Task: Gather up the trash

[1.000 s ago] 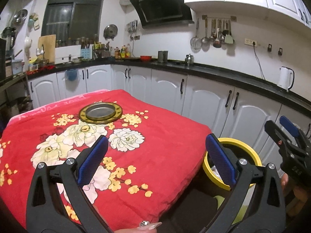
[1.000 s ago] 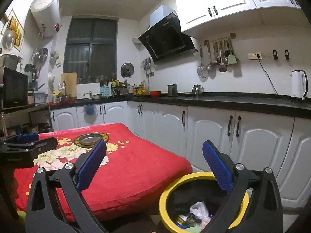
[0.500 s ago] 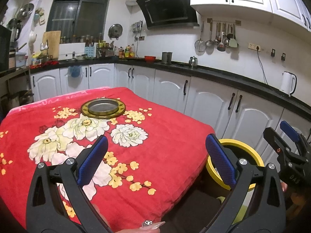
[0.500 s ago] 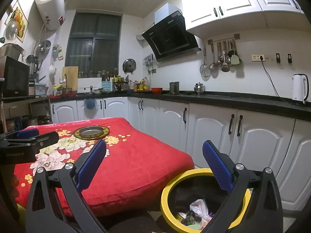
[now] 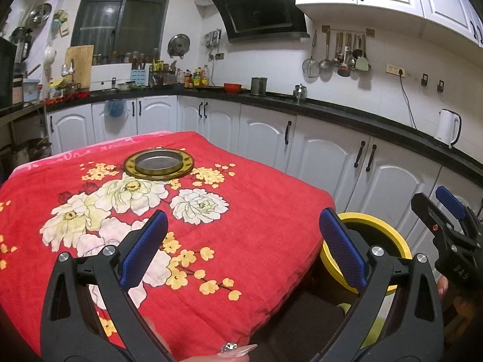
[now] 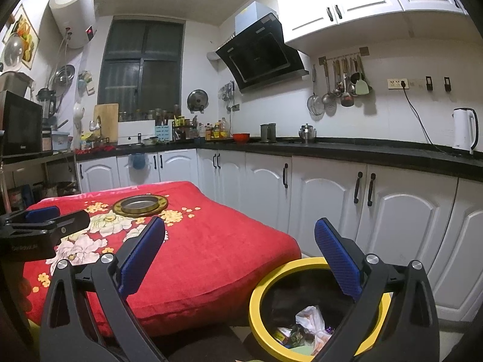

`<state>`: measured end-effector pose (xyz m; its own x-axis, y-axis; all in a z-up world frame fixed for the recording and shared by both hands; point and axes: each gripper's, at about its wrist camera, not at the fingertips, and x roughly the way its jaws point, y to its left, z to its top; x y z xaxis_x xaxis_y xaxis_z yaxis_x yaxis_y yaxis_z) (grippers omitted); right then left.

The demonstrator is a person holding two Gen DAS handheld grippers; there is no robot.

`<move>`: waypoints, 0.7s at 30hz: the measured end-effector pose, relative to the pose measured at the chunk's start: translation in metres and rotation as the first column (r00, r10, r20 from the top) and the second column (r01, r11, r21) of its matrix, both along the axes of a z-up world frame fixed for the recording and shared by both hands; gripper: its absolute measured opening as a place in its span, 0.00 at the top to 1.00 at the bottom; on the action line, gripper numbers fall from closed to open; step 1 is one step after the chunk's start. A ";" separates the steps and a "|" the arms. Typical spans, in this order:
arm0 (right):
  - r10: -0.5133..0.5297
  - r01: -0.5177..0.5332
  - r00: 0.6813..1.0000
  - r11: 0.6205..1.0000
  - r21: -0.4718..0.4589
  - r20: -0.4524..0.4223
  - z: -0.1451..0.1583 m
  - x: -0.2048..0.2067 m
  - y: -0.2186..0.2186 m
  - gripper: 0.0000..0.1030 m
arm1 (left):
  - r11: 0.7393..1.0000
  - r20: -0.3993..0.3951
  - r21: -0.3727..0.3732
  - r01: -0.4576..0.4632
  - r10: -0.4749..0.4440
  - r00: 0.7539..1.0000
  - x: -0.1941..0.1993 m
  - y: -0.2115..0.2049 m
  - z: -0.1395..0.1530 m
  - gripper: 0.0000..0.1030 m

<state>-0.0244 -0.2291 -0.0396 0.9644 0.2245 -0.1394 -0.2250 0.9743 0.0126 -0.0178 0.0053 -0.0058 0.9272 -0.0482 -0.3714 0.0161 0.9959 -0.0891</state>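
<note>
A yellow-rimmed trash bin (image 6: 265, 283) stands on the floor beside the table's right corner; crumpled wrappers (image 6: 308, 325) lie inside it. In the left wrist view the same bin (image 5: 371, 220) shows behind my right finger. My left gripper (image 5: 243, 235) is open over the red floral tablecloth (image 5: 256, 211), with nothing between its blue pads. My right gripper (image 6: 240, 247) is open too, held above the bin's near rim and the table corner, empty. Each gripper shows at the edge of the other's view.
A round metal dish in a gold ring (image 5: 159, 163) sits at the far middle of the table. White base cabinets (image 6: 326, 199) under a black counter run behind and to the right. A white kettle (image 6: 465, 129) stands on the counter.
Both cameras have tilted and lifted slightly, so the table and bin sit a little lower in view. Both grippers stay open and empty.
</note>
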 end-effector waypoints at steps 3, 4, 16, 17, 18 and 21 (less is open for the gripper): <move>0.000 0.000 1.000 1.000 0.000 0.001 0.000 0.000 -0.001 0.06 | 1.000 0.000 -0.001 0.000 0.000 1.000 0.000 0.000 0.000 0.11; 0.001 -0.001 1.000 1.000 0.000 0.001 0.000 0.000 -0.001 0.06 | 1.000 -0.001 -0.001 0.000 0.000 1.000 0.000 0.000 0.000 0.11; 0.000 0.000 1.000 1.000 0.002 -0.001 0.001 0.000 0.000 0.06 | 1.000 0.000 0.000 0.003 -0.003 1.000 -0.001 -0.001 0.000 0.11; 0.000 0.000 1.000 1.000 0.001 -0.003 0.000 0.000 0.000 0.06 | 1.000 0.001 0.000 0.004 -0.004 1.000 -0.001 -0.001 0.000 0.11; 0.000 0.000 1.000 1.000 0.002 -0.003 0.000 0.000 0.000 0.06 | 1.000 0.001 0.001 0.003 -0.003 1.000 -0.002 -0.001 0.000 0.11; 0.000 0.000 1.000 1.000 0.002 0.000 0.001 0.000 0.000 0.06 | 1.000 -0.002 -0.002 0.006 -0.006 1.000 -0.002 -0.001 0.000 0.11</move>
<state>-0.0249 -0.2295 -0.0388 0.9646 0.2243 -0.1387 -0.2245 0.9744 0.0143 -0.0195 0.0042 -0.0058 0.9261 -0.0542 -0.3734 0.0214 0.9956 -0.0914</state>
